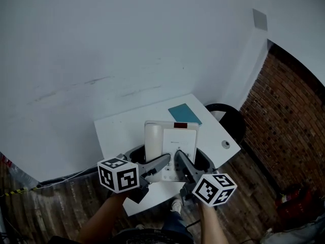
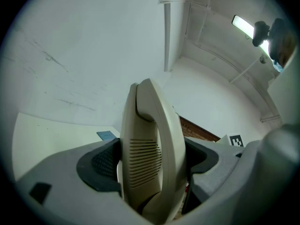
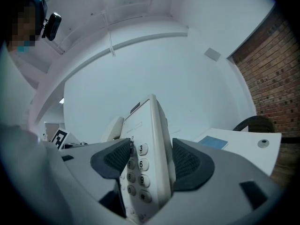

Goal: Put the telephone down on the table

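The telephone (image 1: 170, 143) is carried between both tools over the white worktop (image 1: 120, 130), and it seems to hang clear of the surface rather than rest on it. The gripper views look up along it to the wall and ceiling, which suggests its far end is tipped upward.

The left hand-held gripper (image 2: 151, 159) is clamped on the handset side. Its dark pads press on either face of the cream handset, with the slotted earpiece grille between them. The right hand-held gripper (image 3: 149, 159) is clamped on the keypad edge, with one pad on the button face beside the 3 and 6 keys and the other on the underside.

A grip at each near corner probably serves two ends. It keeps the wide, flat body from twisting about a single pinch point. With the left jaws across the handset, it also keeps the handset seated in its cradle during the carry.

In the head view a blue booklet (image 1: 185, 114) lies at one o'clock of the telephone, and a small round object (image 1: 225, 145) sits at three o'clock near the worktop's edge. A black chair (image 1: 229, 119) stands beyond that corner. The bare patch under the telephone, toward seven o'clock, looks wide enough for it, so lowering it level there should avoid the booklet. If one side is released before the base sits flat, it is likely to tip.
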`<state>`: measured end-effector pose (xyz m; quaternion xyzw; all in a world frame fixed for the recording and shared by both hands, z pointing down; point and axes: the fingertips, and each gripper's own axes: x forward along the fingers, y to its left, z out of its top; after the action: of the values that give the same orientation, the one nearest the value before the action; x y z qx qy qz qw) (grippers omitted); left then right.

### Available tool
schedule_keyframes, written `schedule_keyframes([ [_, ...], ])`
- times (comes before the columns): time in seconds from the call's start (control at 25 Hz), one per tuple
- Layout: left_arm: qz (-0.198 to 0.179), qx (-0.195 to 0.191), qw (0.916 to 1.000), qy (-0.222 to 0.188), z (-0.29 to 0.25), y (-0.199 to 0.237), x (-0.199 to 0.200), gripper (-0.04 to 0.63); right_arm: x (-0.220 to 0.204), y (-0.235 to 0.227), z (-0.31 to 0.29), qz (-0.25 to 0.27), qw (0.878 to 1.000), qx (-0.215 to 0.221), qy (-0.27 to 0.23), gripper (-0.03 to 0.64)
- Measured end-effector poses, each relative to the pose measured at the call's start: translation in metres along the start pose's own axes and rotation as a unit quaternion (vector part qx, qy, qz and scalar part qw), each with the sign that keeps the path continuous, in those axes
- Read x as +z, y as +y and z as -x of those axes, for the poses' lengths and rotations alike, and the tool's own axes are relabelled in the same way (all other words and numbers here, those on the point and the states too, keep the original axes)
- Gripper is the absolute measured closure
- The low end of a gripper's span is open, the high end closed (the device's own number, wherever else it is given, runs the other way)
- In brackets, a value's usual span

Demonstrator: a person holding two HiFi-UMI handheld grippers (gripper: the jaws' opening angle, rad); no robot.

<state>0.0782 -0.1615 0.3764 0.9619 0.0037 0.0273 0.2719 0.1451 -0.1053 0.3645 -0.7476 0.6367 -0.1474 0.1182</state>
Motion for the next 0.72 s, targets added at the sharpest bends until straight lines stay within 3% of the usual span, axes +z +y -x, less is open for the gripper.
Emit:
schedule_keyframes([
  [0.32,0.013,0.092,0.9951,-0.035,-0.054,0.051,0.016,0.198,0.008,-0.054,-0.074,-0.012,0.995,0.088,0.047,0.339],
  [0.72,0.032,0.207,0.9739,-0.087,-0.092,0.1,0.041,0.198,0.02,-0.088,-0.156,-0.017,0.973,0.2,0.111,0.339],
])
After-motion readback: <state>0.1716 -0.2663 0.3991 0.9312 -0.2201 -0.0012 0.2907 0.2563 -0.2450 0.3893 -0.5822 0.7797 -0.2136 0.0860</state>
